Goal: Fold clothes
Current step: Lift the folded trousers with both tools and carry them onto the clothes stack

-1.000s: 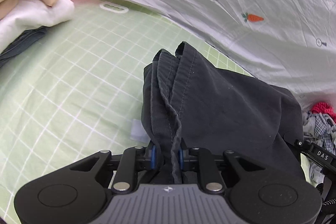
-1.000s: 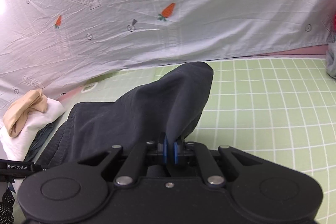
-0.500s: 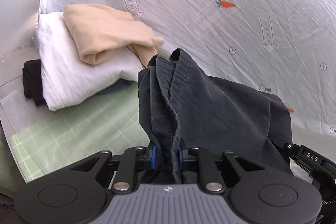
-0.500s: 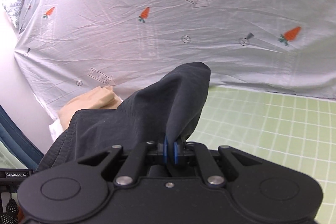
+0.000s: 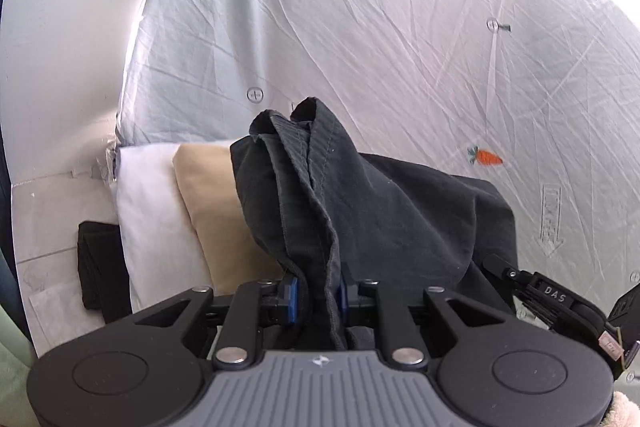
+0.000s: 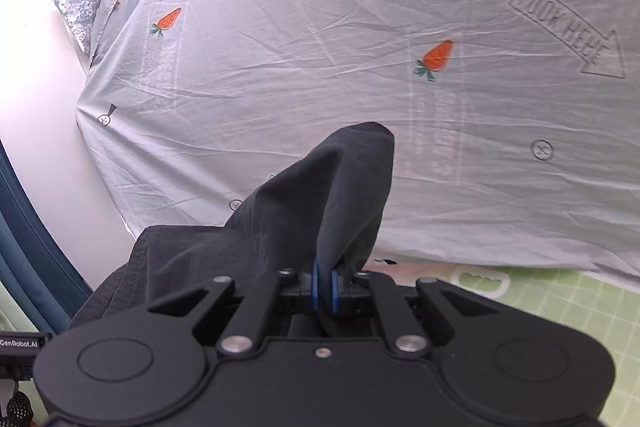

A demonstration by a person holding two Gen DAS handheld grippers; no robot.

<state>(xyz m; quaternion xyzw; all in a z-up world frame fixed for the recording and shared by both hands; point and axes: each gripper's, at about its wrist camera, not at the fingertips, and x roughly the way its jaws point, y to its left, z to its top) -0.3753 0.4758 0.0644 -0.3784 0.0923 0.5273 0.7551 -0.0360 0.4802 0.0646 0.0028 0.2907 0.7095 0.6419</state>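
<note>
The dark charcoal cotton garment (image 5: 384,211) hangs bunched between the two grippers, off the surface as far as either view shows. The left gripper (image 5: 314,297) has its jaws closed almost fully on a thick hemmed, stitched edge, several layers pinched between the blue pads. The right gripper (image 6: 325,287) is likewise nearly closed on another part of the same garment (image 6: 280,223), a rounded fold of cloth rising above its fingers.

Just behind and to the left of the garment, in the left view, sits a stack of folded clothes: a folded beige cloth (image 5: 216,211) leaning on a folded white cloth (image 5: 156,211), with a folded black cloth (image 5: 98,267) further left. Behind the garment in both views stretches a pale grey wrinkled sheet printed with orange carrots (image 6: 360,75). To the right of and below the garment, the right view shows a green gridded mat (image 6: 560,303).

The garment appears gathered into a compact bundle and held close to the stack, though whether it is fully folded cannot be told from here.

Risks from here: the left grip holds many layers, so an inner layer could slip free and let the bundle open. If the grippers pull apart or release unevenly, the folds would sag and skew. Lowering carelessly beside the stack could knock the beige cloth askew.
</note>
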